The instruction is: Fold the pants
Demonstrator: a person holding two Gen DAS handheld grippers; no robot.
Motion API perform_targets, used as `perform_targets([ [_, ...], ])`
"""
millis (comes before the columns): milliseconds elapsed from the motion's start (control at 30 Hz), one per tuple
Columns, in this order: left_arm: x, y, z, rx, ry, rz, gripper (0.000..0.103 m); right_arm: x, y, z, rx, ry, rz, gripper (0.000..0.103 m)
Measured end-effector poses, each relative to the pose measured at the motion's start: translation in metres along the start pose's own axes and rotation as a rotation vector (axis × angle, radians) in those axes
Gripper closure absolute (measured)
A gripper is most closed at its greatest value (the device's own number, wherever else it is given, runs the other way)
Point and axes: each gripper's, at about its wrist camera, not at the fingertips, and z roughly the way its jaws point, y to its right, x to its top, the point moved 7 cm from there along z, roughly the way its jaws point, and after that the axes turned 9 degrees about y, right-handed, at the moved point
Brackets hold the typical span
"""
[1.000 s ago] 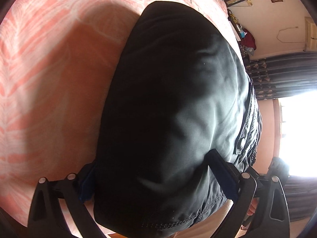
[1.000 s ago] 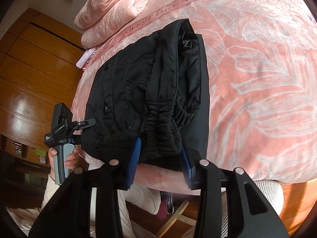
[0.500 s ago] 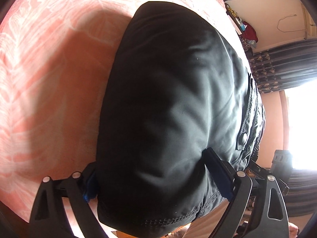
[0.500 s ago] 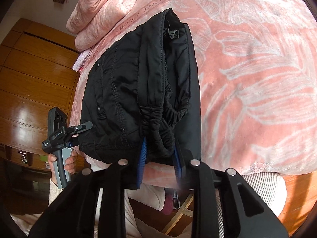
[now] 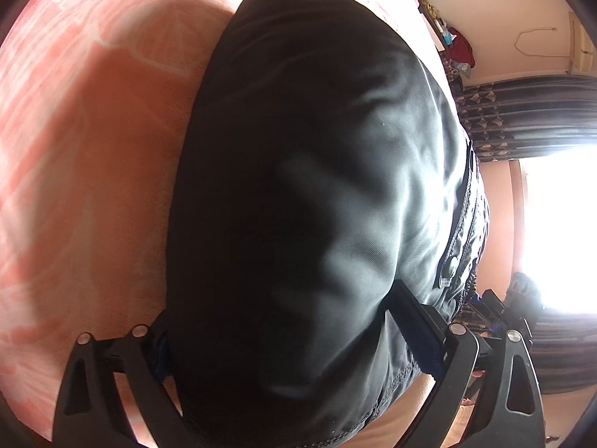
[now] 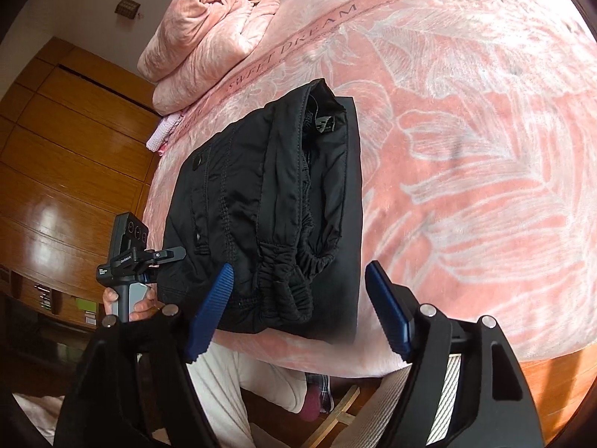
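Observation:
Folded black pants lie near the front edge of a pink bed cover. My right gripper hovers at their gathered elastic waistband. Its jaws are opening, and the blue pads stand clear of the cloth on both sides. In the left wrist view the pants fill the frame and bulge between the fingers of my left gripper, which is shut on the bundle's thick end. The right wrist view shows that left gripper at the pants' left edge, held by a hand.
A rolled pink quilt lies at the bed's far left. Wooden wardrobe panels stand to the left. The person's legs in white trousers are below the bed edge. A bright window and dark curtains sit to the right.
My right gripper's jaws were pinched on the elastic waistband and have now spread wide, letting it go and drawing back a little. The left gripper keeps its hold.

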Motion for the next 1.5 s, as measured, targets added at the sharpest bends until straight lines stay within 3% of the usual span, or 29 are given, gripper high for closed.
perform_targets([
  [200, 0.001, 0.005, 0.006, -0.023, -0.024, 0.007, 0.005, 0.009, 0.022, 0.015, 0.08, -0.036, 0.089, 0.018],
  [300, 0.003, 0.011, 0.013, -0.034, -0.033, 0.009, 0.004, 0.009, 0.027, 0.025, 0.059, -0.067, 0.083, 0.017],
  [667, 0.005, -0.001, 0.01, -0.051, -0.077, 0.029, 0.003, 0.005, 0.012, 0.056, 0.156, -0.145, 0.054, 0.012],
  [867, 0.013, -0.004, 0.013, -0.077, -0.102, 0.03, 0.003, 0.006, 0.009, 0.073, 0.245, -0.167, 0.091, 0.018],
  [967, 0.015, -0.002, 0.013, -0.067, -0.094, 0.029, 0.005, 0.007, 0.012, 0.066, 0.26, -0.153, 0.106, 0.04],
  [1033, 0.015, 0.003, 0.013, -0.053, -0.075, 0.05, 0.009, 0.007, 0.011, 0.058, 0.278, -0.133, 0.103, 0.055],
  [1133, 0.018, 0.008, 0.005, -0.032, -0.029, 0.063, 0.025, 0.008, 0.0, 0.049, 0.256, -0.097, 0.069, 0.061],
  [1200, 0.022, 0.012, -0.005, -0.042, 0.007, 0.064, 0.046, 0.009, -0.011, 0.042, 0.247, -0.074, 0.031, 0.063],
  [1267, 0.024, 0.015, -0.013, -0.049, 0.03, 0.064, 0.055, 0.011, -0.026, 0.033, 0.24, -0.055, -0.023, 0.065],
  [1367, 0.027, 0.022, -0.022, -0.046, 0.064, 0.074, 0.063, 0.018, -0.044, 0.021, 0.23, -0.031, -0.084, 0.067],
  [1500, 0.036, 0.036, -0.033, -0.108, 0.117, 0.072, 0.067, 0.039, -0.057, 0.004, 0.226, 0.015, -0.128, 0.067],
])
